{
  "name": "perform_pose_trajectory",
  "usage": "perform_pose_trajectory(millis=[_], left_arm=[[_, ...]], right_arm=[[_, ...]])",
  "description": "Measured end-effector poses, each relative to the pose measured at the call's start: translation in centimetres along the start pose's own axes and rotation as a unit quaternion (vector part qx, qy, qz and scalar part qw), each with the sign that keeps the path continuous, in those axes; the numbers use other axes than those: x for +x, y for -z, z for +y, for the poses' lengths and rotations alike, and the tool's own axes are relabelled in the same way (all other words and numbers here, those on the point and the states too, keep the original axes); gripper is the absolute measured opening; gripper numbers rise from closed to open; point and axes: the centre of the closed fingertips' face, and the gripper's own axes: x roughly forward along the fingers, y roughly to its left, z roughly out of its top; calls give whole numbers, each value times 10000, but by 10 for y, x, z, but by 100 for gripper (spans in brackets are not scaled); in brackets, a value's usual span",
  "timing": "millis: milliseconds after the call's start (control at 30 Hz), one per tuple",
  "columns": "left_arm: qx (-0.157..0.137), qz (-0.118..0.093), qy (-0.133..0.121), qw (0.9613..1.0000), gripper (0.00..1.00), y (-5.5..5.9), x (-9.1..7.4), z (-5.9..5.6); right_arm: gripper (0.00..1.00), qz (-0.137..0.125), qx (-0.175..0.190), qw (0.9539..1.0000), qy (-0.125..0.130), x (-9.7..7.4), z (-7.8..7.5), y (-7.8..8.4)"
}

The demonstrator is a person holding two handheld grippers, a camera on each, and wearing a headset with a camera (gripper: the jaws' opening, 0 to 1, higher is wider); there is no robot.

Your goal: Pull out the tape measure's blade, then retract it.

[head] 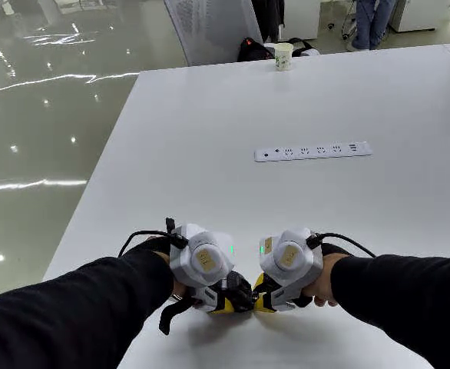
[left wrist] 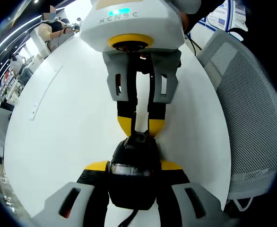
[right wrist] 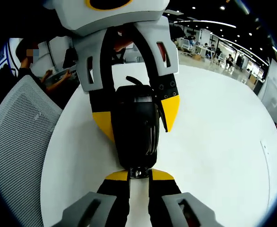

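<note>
Head view: left gripper [head: 229, 302] and right gripper [head: 260, 300] nose to nose at near edge of white table [head: 286, 100], black tape measure [head: 242, 290] between. Left gripper view: clamped around tape measure case. Right gripper view: nearly together, pinching blade tip [right wrist: 138, 172].

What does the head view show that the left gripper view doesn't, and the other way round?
Head view: both dark sleeves reaching in from below, the left claw with its white housing seen from above, and a paper cup at the table's far edge.
Left gripper view: a grey mesh chair beside the table, and the tape measure close up between that claw's jaws.
Both: the white table, the power strip, and the right claw meeting the tape measure.
</note>
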Motion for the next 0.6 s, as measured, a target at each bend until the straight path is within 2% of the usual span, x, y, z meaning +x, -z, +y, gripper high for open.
perform_pose_trajectory(millis=[167,600], left_arm=[[5,33,30,10000,33,1,0,0],[-28,29,39,10000,33,2,0,0]], right_arm=[[11,50,-142,9999,12,0,1,1],[11,113,-56,9999,23,-4,1,8]])
